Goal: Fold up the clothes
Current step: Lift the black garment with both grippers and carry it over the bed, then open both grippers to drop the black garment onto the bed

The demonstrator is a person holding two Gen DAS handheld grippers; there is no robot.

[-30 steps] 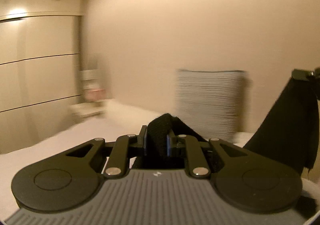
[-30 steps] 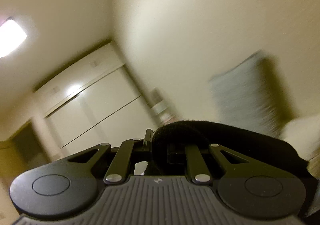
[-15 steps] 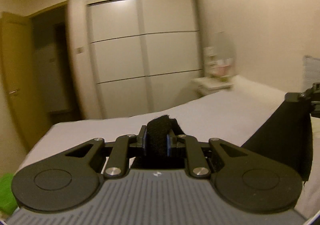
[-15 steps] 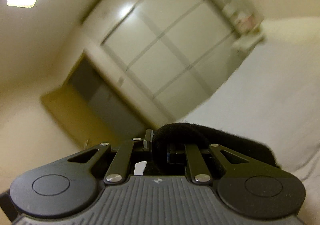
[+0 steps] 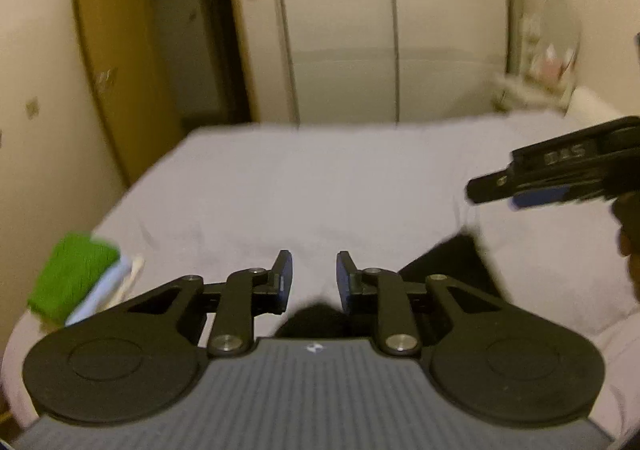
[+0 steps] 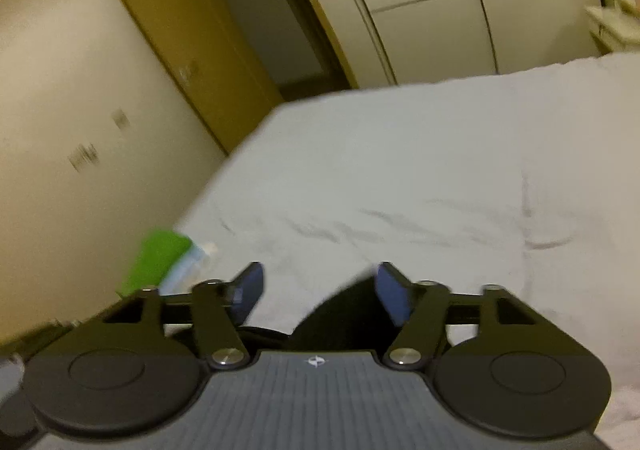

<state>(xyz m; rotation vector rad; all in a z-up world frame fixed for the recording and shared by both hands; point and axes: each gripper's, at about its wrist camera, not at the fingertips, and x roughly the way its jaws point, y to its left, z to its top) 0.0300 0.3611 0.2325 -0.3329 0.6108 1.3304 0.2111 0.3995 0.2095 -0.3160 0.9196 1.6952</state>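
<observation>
A black garment (image 5: pixel 448 270) lies crumpled on the bed's pale sheet (image 5: pixel 320 185), a folded green-topped stack (image 5: pixel 74 274) well apart.

Bed sheet (image 5: pixel 320 185): pale lilac-white, plain.
Garment (image 5: pixel 448 266): solid black on the sheet.
Folded stack (image 5: pixel 76 278): bright green on top, light blue under it, a white edge showing.
Left gripper (image 5: pixel 310 278): black, blue pads.
Right gripper (image 6: pixel 318 290): black, blue pads.
Wardrobe (image 5: pixel 392 29): cream panels, dark seams.
Door (image 6: pixel 188 33): mustard-brown.
Walls (image 6: pixel 72 89): warm beige.
</observation>
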